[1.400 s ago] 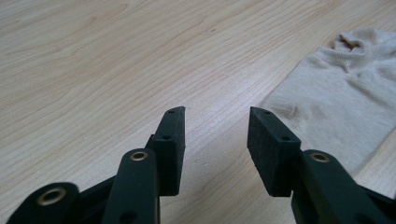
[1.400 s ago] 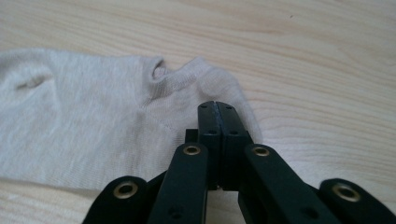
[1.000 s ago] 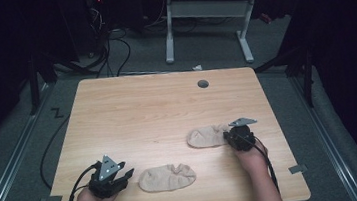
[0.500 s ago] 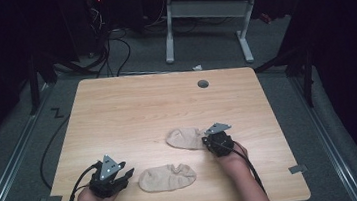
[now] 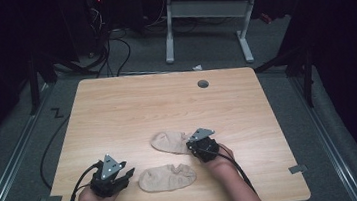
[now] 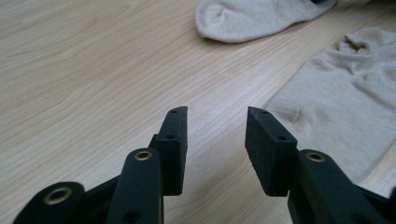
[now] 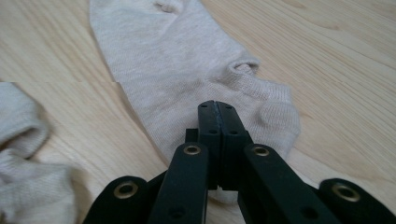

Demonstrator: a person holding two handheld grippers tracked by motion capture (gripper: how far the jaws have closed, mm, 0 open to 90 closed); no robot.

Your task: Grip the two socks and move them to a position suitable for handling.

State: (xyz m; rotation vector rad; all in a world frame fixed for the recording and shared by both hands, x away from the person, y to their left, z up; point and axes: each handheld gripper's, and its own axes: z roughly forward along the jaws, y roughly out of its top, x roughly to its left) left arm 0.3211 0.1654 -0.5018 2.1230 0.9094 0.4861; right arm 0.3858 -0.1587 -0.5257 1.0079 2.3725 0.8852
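Cannot tell from my right gripper view if sock cloth sits between shut jaws; jaws cover end of far sock below them. Near sock cut by left and bottom edge there, blurred. In left gripper view, near sock cut by right edge, far sock cut by top edge. In high view, my forearms cut off at bottom edge, right gripper hides end of far sock.

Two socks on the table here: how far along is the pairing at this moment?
Done: nothing is paired; the far sock and near sock lie flat and apart. In hand: the right gripper, jaws shut, pinches the far sock's edge. Left: probably laying it on the near sock, beside which the left gripper waits open, holding nothing.
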